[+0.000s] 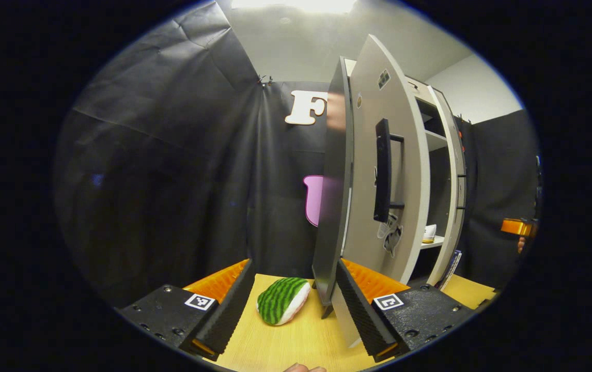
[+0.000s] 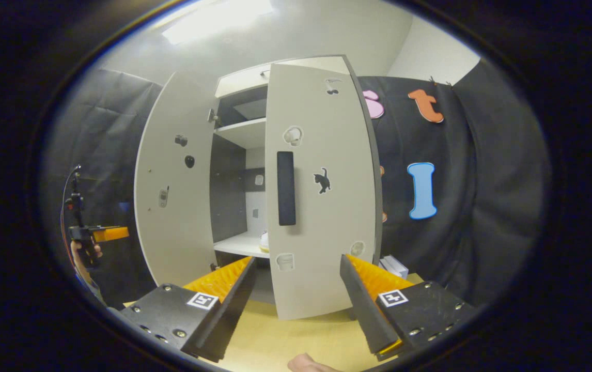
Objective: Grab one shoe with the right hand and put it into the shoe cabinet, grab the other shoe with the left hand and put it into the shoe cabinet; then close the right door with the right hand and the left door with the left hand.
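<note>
Both grippers are held with their fingers spread apart, and nothing is grasped between them. In the left gripper view, the left gripper (image 1: 293,305) is seen low above the light wooden tabletop (image 1: 296,346), with the edge of the left door (image 1: 333,206) standing just at its right finger. In the right gripper view, the right gripper (image 2: 296,305) is pointed at the tall white shoe cabinet with dark inner walls (image 2: 239,170), close in front of the right door (image 2: 322,196).

This right door, with its long black handle (image 2: 286,188) and a small black cat sticker (image 2: 322,181), is swung partly shut, while the left one is open wide. On the lower white shelf (image 2: 239,245) a white shoe (image 2: 264,241) is seen, partly hidden behind the door. It is seen also in the left gripper view, on the same shelf.

On the tabletop, between the left gripper's fingers but farther off, a green striped shoe with a white side (image 1: 283,299) is lying, not touched by either finger.
</note>
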